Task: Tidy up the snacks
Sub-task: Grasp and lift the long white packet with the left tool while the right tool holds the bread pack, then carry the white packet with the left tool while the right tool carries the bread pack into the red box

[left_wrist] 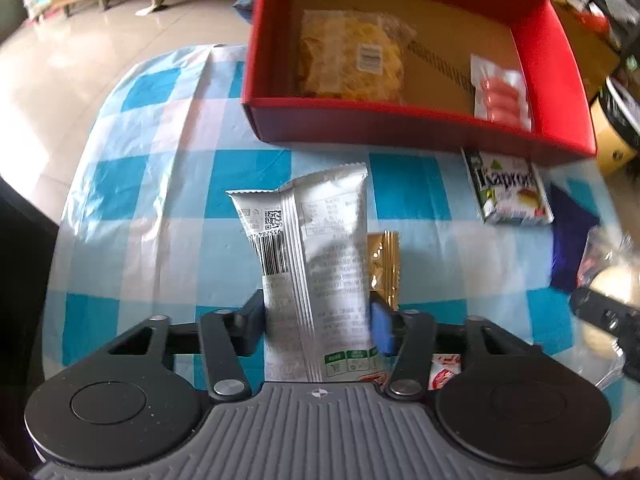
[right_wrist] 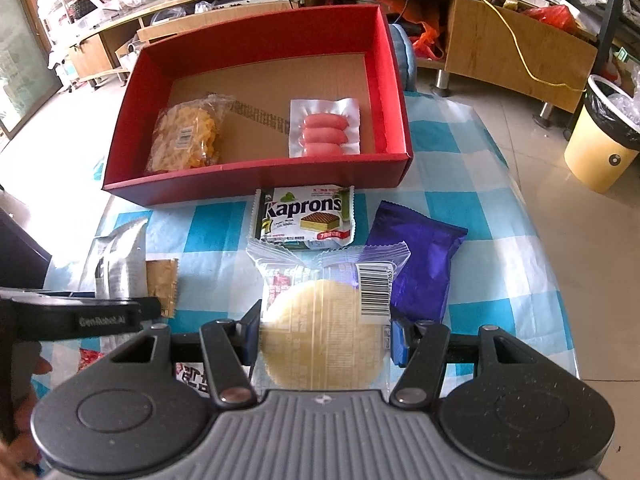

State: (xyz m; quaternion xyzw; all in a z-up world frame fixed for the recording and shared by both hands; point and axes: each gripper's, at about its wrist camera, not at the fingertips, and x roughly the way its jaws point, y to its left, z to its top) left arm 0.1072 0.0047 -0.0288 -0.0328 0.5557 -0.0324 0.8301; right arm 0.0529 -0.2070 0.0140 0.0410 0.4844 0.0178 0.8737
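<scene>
My left gripper (left_wrist: 318,320) is shut on a silver snack packet (left_wrist: 316,248), held above the checked tablecloth in front of the red box (left_wrist: 360,118). My right gripper (right_wrist: 324,338) is shut on a clear-wrapped round pastry (right_wrist: 324,336). The red box (right_wrist: 256,178) holds a yellow snack bag (right_wrist: 186,138) and a sausage pack (right_wrist: 324,134). A Kaprons wafer pack (right_wrist: 306,218) and a purple packet (right_wrist: 420,268) lie on the cloth in front of the box. A small golden sachet (right_wrist: 162,286) lies beside the silver packet (right_wrist: 120,264).
The blue and white checked tablecloth (left_wrist: 160,200) covers a small table with floor on all sides. A yellow waste bin (right_wrist: 600,140) stands at the right. Low wooden shelving (right_wrist: 500,40) runs behind the box. A red-printed packet (left_wrist: 442,372) lies under my left gripper.
</scene>
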